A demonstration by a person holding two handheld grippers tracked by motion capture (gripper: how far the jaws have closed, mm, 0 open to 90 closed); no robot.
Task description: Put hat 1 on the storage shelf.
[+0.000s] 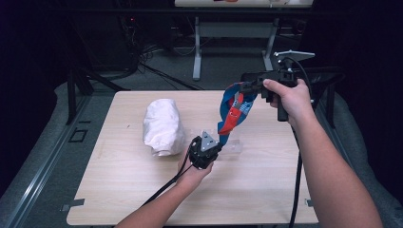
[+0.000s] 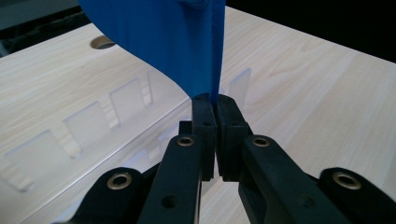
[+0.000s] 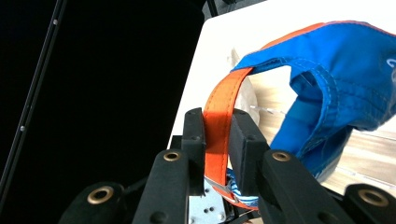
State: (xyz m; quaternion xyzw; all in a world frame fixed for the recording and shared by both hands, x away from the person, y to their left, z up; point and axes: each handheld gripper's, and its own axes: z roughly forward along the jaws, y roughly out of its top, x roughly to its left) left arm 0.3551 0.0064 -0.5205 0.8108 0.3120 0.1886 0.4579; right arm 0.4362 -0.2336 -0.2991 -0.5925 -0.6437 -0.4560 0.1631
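Observation:
A blue cloth item with an orange trim point(image 1: 234, 110) hangs stretched in the air between both grippers over the table's middle. My left gripper point(image 1: 218, 143) is low, just above the table, shut on the bottom edge of the blue cloth point(image 2: 173, 42); in the left gripper view point(image 2: 215, 105) the jaws pinch that edge tight. My right gripper point(image 1: 244, 87) is raised at the back right, shut on the orange strap point(image 3: 218, 116). In the right gripper view point(image 3: 217, 122) the blue cloth point(image 3: 336, 60) billows off to the right of the jaws.
A white bundled cloth point(image 1: 163, 126) lies at the left centre of the wooden table point(image 1: 142, 190). A clear slotted plastic rack point(image 2: 93, 121) lies on the table just beyond my left gripper. Table legs and cables stand on the floor behind.

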